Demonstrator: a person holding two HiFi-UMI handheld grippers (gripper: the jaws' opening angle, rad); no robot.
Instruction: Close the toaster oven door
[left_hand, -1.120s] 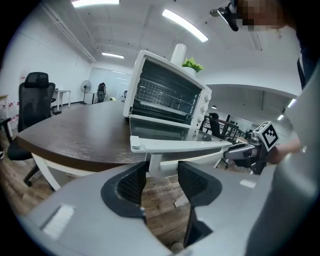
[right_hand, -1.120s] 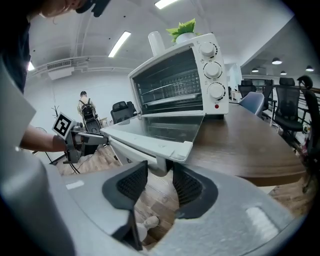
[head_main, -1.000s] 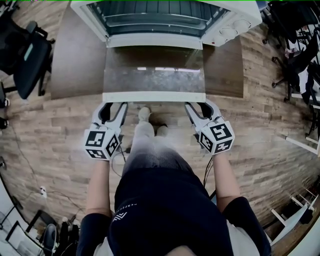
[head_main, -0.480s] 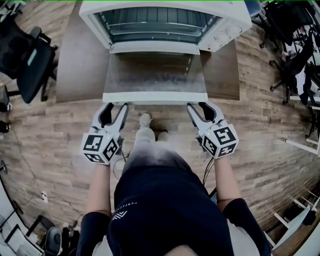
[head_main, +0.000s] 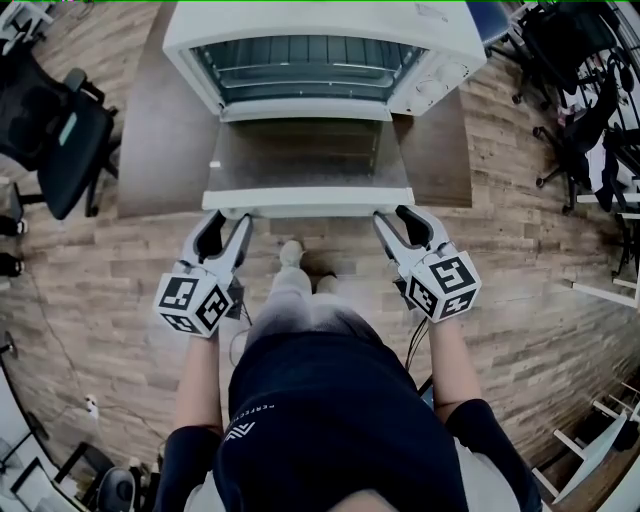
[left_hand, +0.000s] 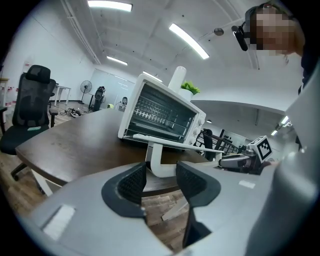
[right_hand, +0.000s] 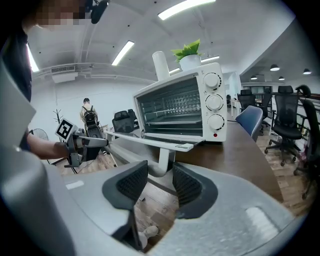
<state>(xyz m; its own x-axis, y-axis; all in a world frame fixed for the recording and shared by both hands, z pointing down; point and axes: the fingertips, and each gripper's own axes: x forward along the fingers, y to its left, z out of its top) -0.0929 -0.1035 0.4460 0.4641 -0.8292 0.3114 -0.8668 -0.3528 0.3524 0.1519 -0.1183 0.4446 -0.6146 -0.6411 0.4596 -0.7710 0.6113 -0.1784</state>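
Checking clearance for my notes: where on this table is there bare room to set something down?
Bare table left of the open door, out to the table's edge; a narrower strip right of it. Crowded at the front: the left tool, jaws closing round a handle post, and the right tool round the other.

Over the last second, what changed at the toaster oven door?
Both grippers crept forward to the handle. The left gripper now straddles its left post, jaws closing; the right gripper straddles the right post, jaws open. Nothing clamped yet. The door stays down, toaster oven unmoved on the table.
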